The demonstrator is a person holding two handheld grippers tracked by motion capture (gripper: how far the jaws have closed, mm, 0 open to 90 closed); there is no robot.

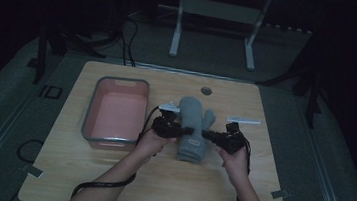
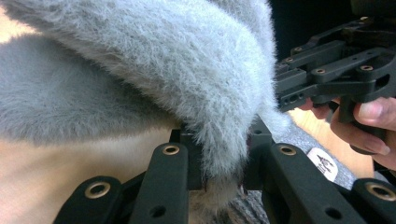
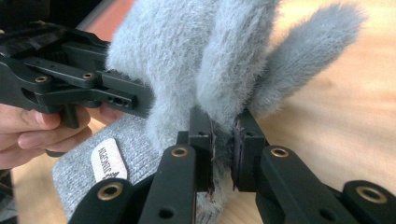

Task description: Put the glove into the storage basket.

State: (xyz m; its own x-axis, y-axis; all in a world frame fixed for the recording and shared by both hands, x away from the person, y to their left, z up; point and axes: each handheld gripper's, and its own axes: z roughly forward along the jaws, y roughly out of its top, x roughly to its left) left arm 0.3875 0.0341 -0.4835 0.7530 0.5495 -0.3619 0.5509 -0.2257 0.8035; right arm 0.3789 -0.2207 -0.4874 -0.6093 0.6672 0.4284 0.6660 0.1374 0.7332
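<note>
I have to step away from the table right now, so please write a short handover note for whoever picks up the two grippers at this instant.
Left gripper: shut on the left edge of the grey mitten, fuzzy fabric pinched between its pads.
Right gripper: shut on the mitten's right edge, below the thumb.
Things: the mitten lies in the middle of the wooden table, cuff with its white label toward you; in the gripper views the gripped part is lifted off the wood. The pink bin sits to its left with nothing in it.
Done: both grips taken.
Left: probably moving the mitten into the bin, then releasing.
</note>
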